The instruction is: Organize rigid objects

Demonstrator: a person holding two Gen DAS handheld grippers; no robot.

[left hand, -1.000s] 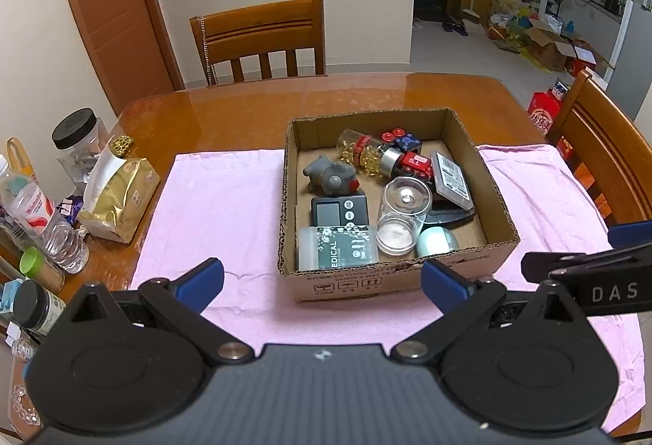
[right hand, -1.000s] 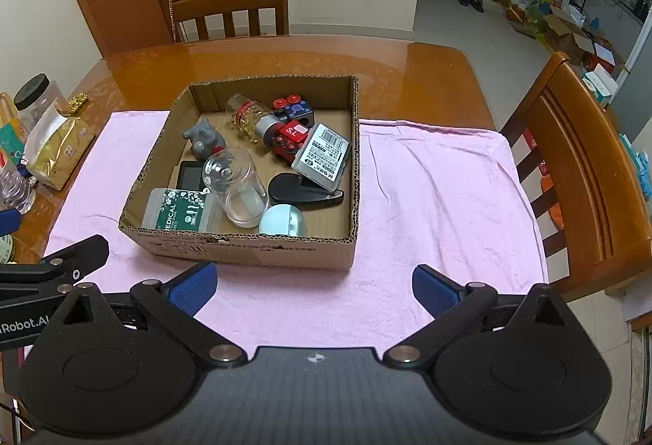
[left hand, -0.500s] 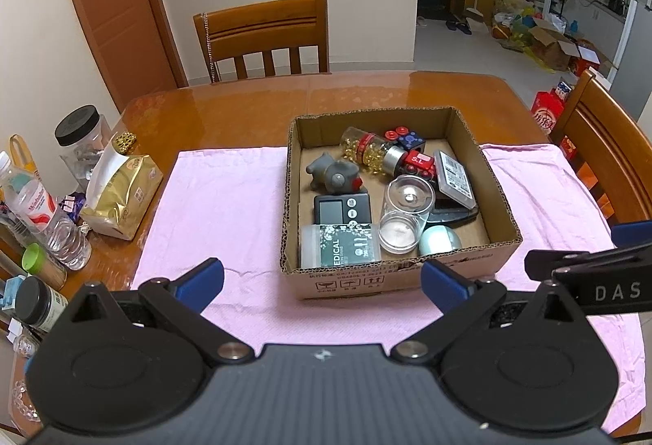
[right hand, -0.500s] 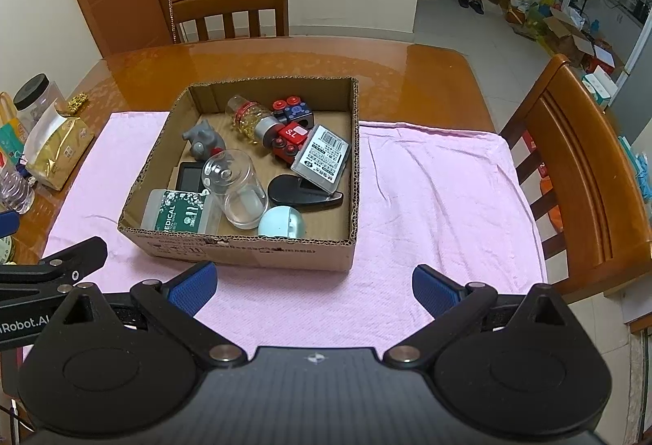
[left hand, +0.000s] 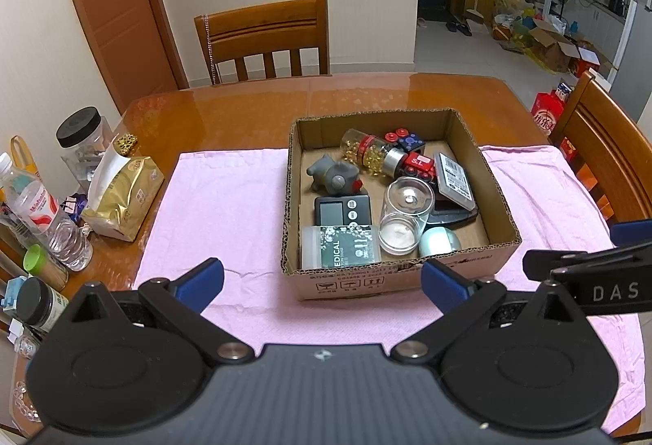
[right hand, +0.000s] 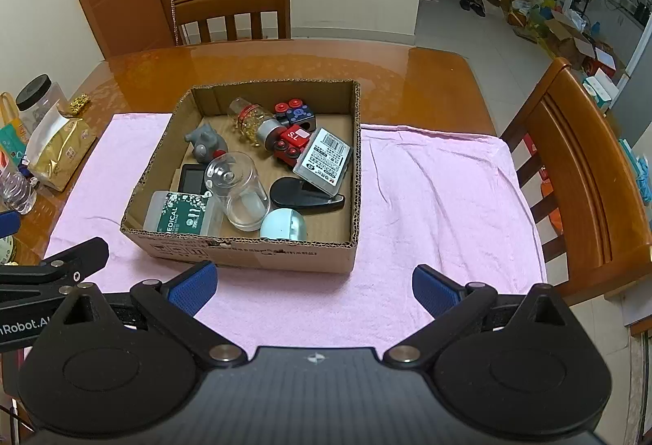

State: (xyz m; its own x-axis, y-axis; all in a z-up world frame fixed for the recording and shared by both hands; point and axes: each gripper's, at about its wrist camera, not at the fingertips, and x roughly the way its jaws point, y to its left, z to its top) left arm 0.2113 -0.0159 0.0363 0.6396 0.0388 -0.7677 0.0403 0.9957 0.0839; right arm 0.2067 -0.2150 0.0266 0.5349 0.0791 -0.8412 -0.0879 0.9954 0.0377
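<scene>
Rigid objects crowd the cardboard box point(left hand: 401, 284) at frame centre, on the pink towel point(left hand: 228, 208) covering the table point(left hand: 244, 111). Left gripper point(left hand: 322, 276) and right gripper point(right hand: 313, 284) both hover at the bottom of their frames, short of the box, jaws spread wide and empty. Just past the near wall lie the medical pack point(left hand: 342, 251), the glass jar point(left hand: 405, 214) on its side and the mint round case point(right hand: 284, 225). My worry: the jar could roll or slip from the pads, and tightly packed neighbours may be dragged along. Only the left view shows the bottles and gold pouch point(left hand: 122, 196) at left; the right view reveals the black clip point(right hand: 305, 196) more fully.
</scene>
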